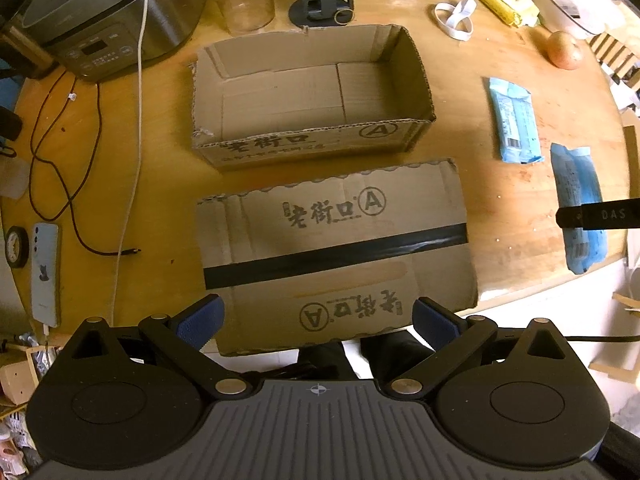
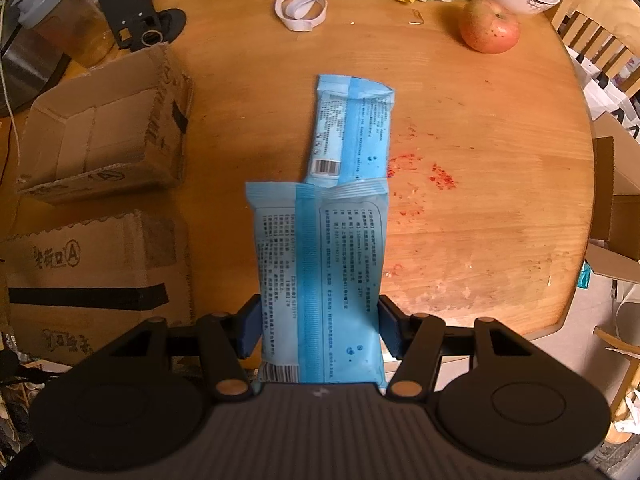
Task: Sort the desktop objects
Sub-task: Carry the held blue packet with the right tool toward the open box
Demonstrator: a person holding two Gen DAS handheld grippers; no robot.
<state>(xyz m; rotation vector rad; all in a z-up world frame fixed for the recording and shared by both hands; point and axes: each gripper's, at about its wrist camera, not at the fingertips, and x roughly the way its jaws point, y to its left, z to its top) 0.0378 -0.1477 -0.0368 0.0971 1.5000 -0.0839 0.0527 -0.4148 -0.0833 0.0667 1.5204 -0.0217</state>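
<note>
The left tongs [image 1: 316, 320] stand wide open with nothing held, over the taped cardboard lid [image 1: 336, 248]; the open cardboard box [image 1: 312, 96] lies at twelve o'clock beyond. The right tongs [image 2: 320, 326] clamp a blue wipes pack [image 2: 320, 264], its long axis toward twelve o'clock, lifted off the counter [image 2: 480, 200]. It is pale blue, printed, soft-looking. The box lies at ten o'clock; a second blue pack [image 2: 350, 128] rests ahead.

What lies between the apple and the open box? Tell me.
In the right wrist view, mostly bare table with red stains lies between the apple and the open box, crossed by the far blue packet.
</note>
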